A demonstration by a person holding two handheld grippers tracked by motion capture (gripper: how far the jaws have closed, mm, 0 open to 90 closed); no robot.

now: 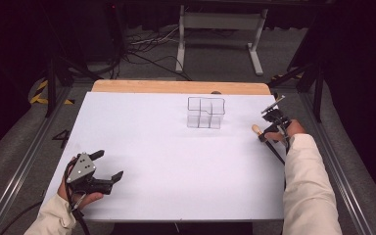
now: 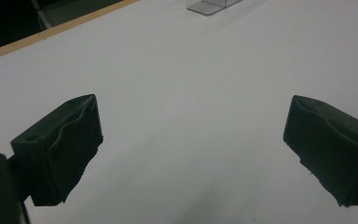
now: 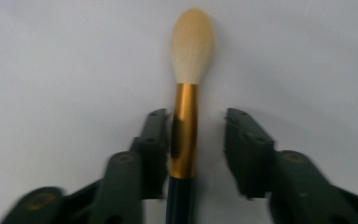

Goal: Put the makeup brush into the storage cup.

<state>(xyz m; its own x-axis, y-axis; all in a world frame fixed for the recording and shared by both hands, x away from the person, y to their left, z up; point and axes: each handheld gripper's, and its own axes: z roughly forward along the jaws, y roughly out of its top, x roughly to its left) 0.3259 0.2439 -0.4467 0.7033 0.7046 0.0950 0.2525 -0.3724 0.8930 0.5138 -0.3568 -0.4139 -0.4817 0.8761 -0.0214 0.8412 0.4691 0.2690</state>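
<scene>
Where the right hand-held gripper [image 3: 193,140] straddles it, the brush [image 3: 186,116] handle is hidden.

Clear divided box [image 1: 205,113] mid-table, elsewhere open.

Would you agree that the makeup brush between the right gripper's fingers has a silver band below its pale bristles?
Not quite: the band on the makeup brush is gold, not silver, as the right gripper view shows. It does lie between the right gripper's fingers.
</scene>
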